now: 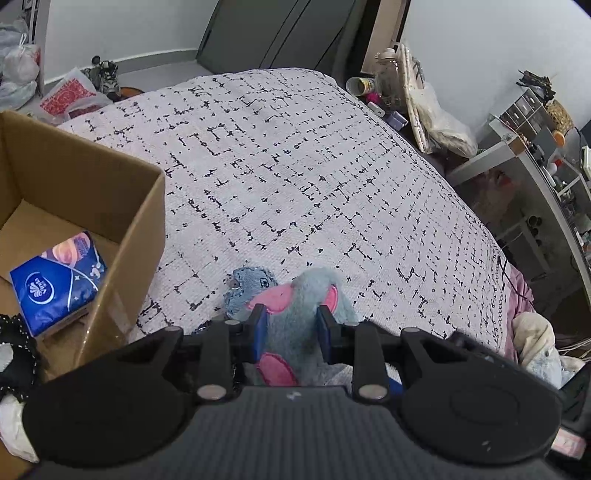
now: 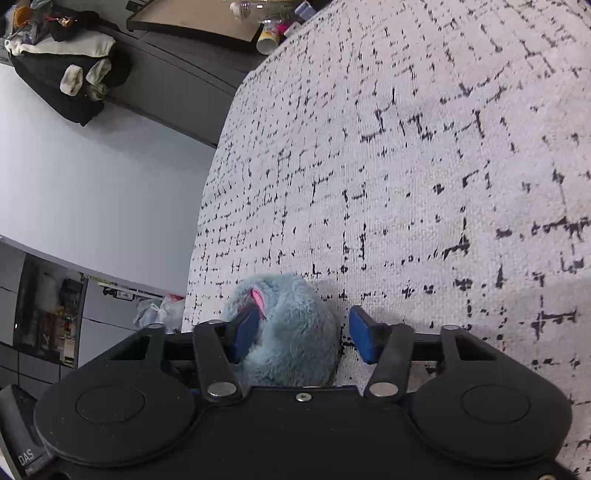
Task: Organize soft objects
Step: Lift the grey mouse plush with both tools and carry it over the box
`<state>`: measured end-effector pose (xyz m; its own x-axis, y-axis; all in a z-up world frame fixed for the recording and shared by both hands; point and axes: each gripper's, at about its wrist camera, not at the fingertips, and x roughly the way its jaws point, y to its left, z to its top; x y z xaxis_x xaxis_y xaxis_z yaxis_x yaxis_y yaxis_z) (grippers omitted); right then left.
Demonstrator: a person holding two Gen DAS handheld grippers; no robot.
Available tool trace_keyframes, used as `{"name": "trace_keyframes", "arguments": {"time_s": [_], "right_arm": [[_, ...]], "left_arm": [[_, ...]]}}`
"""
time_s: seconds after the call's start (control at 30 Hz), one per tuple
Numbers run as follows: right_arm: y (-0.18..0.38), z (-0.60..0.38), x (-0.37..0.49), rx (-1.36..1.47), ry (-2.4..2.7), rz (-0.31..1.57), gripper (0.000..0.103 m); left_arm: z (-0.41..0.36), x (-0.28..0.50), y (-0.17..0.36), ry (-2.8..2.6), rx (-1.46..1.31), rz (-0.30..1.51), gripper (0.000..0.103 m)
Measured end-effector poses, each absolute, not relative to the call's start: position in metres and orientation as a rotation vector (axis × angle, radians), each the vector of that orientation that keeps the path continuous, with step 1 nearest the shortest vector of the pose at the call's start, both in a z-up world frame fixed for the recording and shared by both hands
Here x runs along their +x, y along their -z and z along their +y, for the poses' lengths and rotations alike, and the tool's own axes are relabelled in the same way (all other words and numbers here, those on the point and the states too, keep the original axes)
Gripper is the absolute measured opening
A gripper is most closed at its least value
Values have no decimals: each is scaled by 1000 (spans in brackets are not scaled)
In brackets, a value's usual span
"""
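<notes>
1. Clearly, the left gripper (image 1: 290,325) is clamped on a blue-grey plush toy (image 1: 295,332) with pink patches; both blue pads (image 1: 258,332) press into its fur from either side, so the jaws pinch the toy.
2. That toy lies at the near edge of a bed covered by a white bedspread (image 1: 295,166) with a broken black grid pattern.
3. Just beyond the toy, touching it in the left wrist view, lies a small pale-blue denim-like piece (image 1: 247,284) with a button on it.
4. To the left on the bed stands an open cardboard box (image 1: 144,229); inside it, on the floor of the box, lies a blue tissue pack (image 1: 55,284).
5. Black fabric with white dots (image 1: 18,350) hangs over the near left corner of that view, beside the box.
6. Seen from the right wrist, the right gripper (image 2: 303,334) straddles the same plush toy (image 2: 291,332): its left pad (image 2: 245,332) touches the fur, while the right pad (image 2: 364,336) stands apart from it with bedspread (image 2: 406,184) showing in the gap, so these jaws are spread around the toy and not gripping it.
7. A pink ear tip (image 2: 258,297) shows just above the left pad.
8. Beyond the bed's far edge a paper cup (image 2: 267,40) lies on its side near a flat framed board (image 2: 192,18).
9. Dark clothing and pale socks (image 2: 74,77) are heaped on a grey surface in the upper left corner.
</notes>
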<state>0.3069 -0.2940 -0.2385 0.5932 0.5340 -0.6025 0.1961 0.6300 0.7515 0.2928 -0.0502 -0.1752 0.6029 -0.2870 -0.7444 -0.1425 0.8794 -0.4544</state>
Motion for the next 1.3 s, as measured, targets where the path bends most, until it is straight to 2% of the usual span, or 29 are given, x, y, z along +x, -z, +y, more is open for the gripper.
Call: {"name": "trace_keyframes", "arguments": {"time_s": [0.07,0.13,0.17,0.2,0.6,0.7,0.77,0.8,0.83,0.9,0.97,1.3], "right_arm": [[243,-292,307,893,-241,964,36],[245,-291,306,892,-246,961,33],[246,-291,306,907,-259,958,25],[245,-291,306,919,-270,957,23],[240,-282,307,870,-271,960,22],[244,-283,309,898,-256,970,29],[247,-285,309,908,-244,976,38],[248,-284,310,901,-246,976,38],[247,-283,310,894,-251,975,38],[246,-281,310,891,-270,973,29],[241,-279,310,870,-278,968,25],[202,-279,303,780,-292,891,23]], "left_arm": [[-50,293,175,92,-513,937,28],[-48,294,176,94,-522,942,28],[-47,295,177,95,-532,941,28],[-46,295,177,93,-536,940,29],[-52,302,183,63,-477,935,32],[-52,300,183,68,-477,925,30],[-51,299,184,68,-482,922,29],[-50,299,184,70,-485,924,29],[-50,298,184,71,-489,925,29],[-49,298,182,76,-491,923,27],[-50,298,180,74,-487,922,27],[-54,293,151,103,-495,893,26]]}}
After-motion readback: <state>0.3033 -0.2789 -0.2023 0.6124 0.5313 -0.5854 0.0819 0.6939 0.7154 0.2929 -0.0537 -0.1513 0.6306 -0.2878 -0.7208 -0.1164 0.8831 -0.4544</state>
